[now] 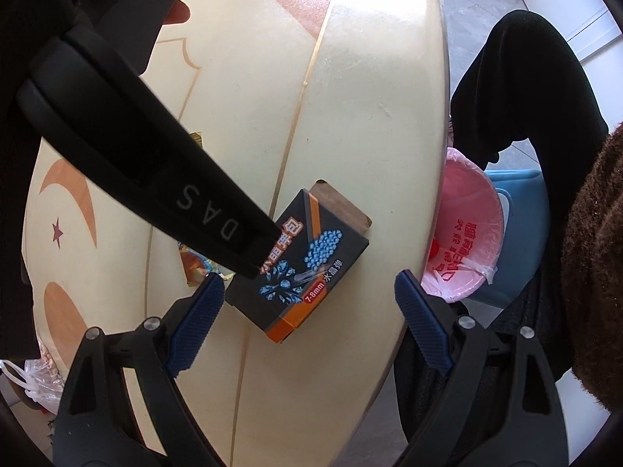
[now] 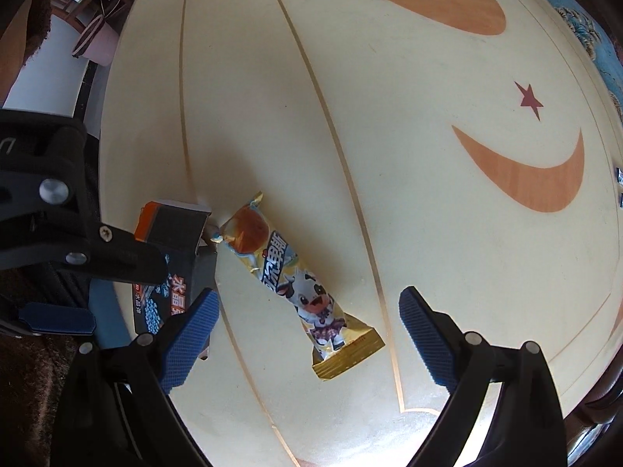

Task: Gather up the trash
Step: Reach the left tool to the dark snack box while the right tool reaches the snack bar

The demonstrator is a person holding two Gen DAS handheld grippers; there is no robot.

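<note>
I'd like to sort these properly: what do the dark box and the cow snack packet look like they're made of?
Dark box: likely printed cardboard with a slight sheen; a plain brown flap shows at its open end. Cow snack packet: probably thin plastic or foil film, glossy, with a crimped gold end seal and wrinkles.

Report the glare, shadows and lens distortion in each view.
Left wrist view: sun glare washes out the far table; the fisheye bows its gold lines; the box is sharp, while the dark arm over it is soft. Right wrist view: even light, a faint shadow above the wrapper, edges strongly curved, the far background dim.
</note>
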